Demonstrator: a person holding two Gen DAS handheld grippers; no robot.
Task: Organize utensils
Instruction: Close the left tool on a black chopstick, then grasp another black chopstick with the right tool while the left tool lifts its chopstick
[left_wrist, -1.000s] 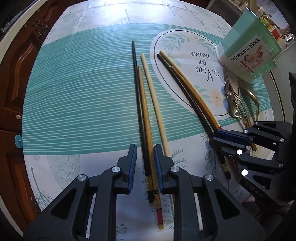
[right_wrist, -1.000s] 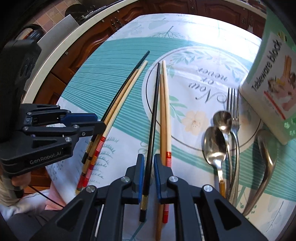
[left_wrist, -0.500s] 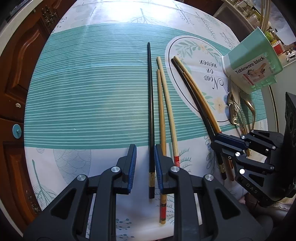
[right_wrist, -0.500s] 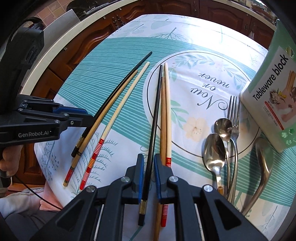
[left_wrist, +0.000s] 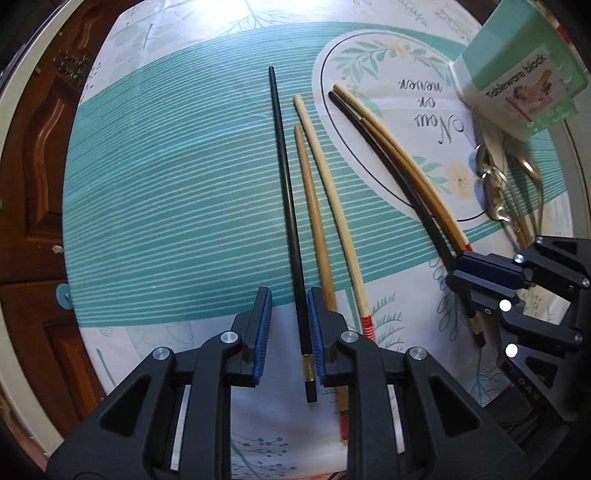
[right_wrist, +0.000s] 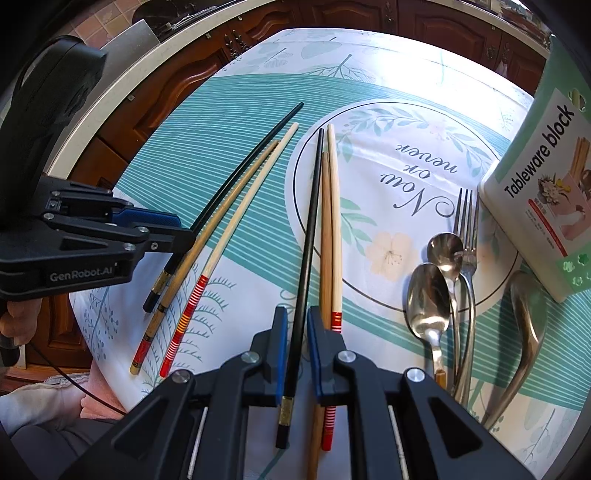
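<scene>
In your left wrist view, the tablecloth (left_wrist: 166, 184) fills the frame: teal stripes across the middle, white with leaf prints at the edges. Dark wooden cabinet doors (left_wrist: 37, 147) curve round the left side. Your left gripper (left_wrist: 288, 295) points down with its jaws a little apart. The outer black chopstick (left_wrist: 284, 192) runs up between them on the stripes, close to the right pad and clear of the left, so it isn't pinched. Two pale chopsticks (left_wrist: 314, 206) lie just beside it. Over to the right, your right gripper (left_wrist: 458, 266) sits at the butt end of a second bundle. The Tableware block box (left_wrist: 517, 81) stands at the far corner, with the spoons (left_wrist: 491, 184) in front of it.

In your right wrist view, the right gripper (right_wrist: 297, 317) has its jaws drawn nearly together on the inner black chopstick (right_wrist: 310, 229). That chopstick lies along the edge of the printed ring (right_wrist: 295, 177), with two wooden ones touching it. Your left gripper (right_wrist: 184, 236) comes in from the left with its tip over the outer black chopstick (right_wrist: 240, 170). A fork (right_wrist: 467, 221), the spoons (right_wrist: 428, 295) and a ladle handle (right_wrist: 524, 314) lie by the box (right_wrist: 535, 192). A pale counter edge (right_wrist: 147, 62) and more cabinets ring the table behind.
</scene>
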